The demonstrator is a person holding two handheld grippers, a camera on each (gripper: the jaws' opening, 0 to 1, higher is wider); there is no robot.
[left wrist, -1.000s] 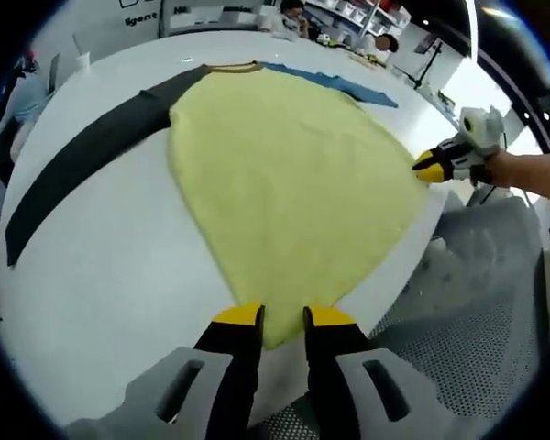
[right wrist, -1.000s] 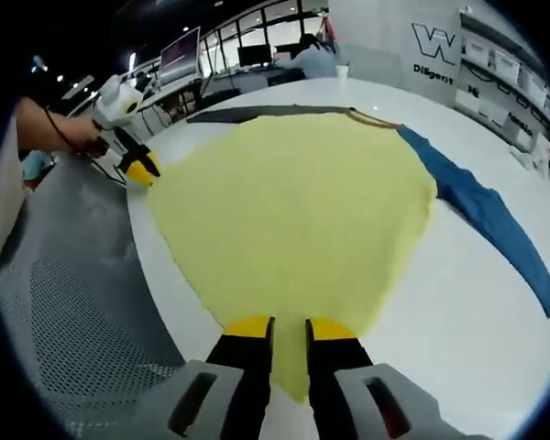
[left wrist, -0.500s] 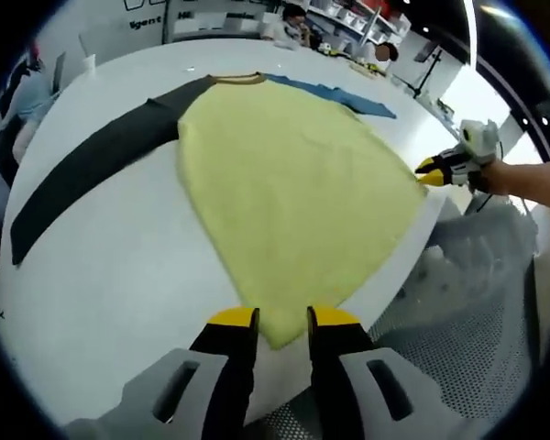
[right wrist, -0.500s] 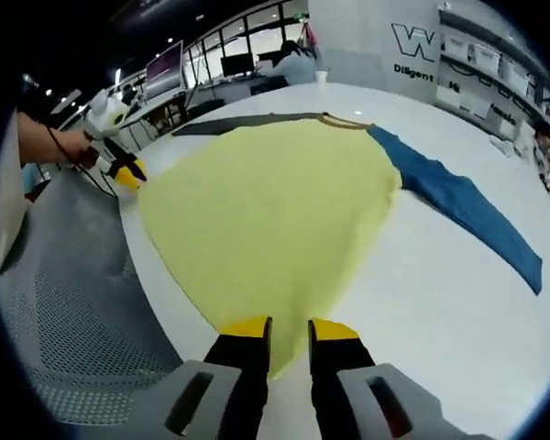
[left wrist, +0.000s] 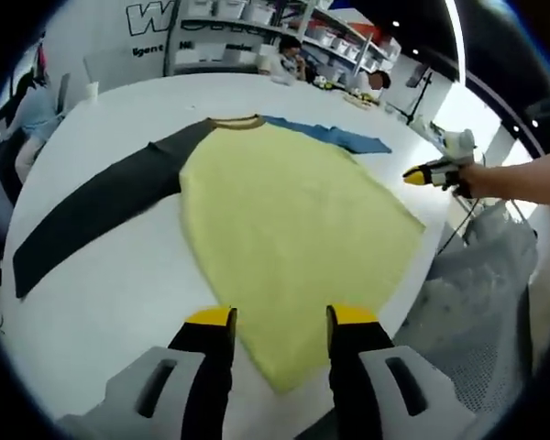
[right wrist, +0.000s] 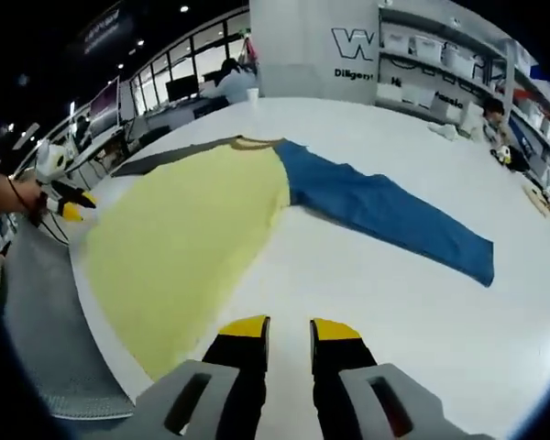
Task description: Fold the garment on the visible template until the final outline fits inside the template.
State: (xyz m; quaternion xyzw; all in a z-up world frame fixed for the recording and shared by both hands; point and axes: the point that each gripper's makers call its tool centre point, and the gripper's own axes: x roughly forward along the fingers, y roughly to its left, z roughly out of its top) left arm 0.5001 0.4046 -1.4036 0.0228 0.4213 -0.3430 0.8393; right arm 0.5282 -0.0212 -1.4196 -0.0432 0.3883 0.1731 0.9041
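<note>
A long-sleeved shirt lies flat on the white round table (left wrist: 101, 302). It has a yellow body (left wrist: 284, 220), a dark sleeve (left wrist: 92, 215) and a blue sleeve (left wrist: 339, 137). My left gripper (left wrist: 282, 321) is open over the near hem, with yellow cloth showing in the wide gap between its jaws. Beyond the table edge a hand holds my right gripper (left wrist: 431, 171) clear of the shirt. In the right gripper view, the right gripper (right wrist: 290, 330) stands open over bare table (right wrist: 422, 321) beside the yellow body (right wrist: 174, 243) and the blue sleeve (right wrist: 385, 215). The left gripper (right wrist: 69, 209) shows at far left.
Grey perforated flooring (left wrist: 458, 312) lies past the table's near edge. A white cup (left wrist: 92, 90) stands at the far rim. People sit at desks behind (left wrist: 289, 57), with shelves along the wall (right wrist: 422, 55).
My left gripper's jaws have spread wider over the hem. My right gripper has come off the yellow hem and now points over bare table toward the blue sleeve. Both cameras moved.
</note>
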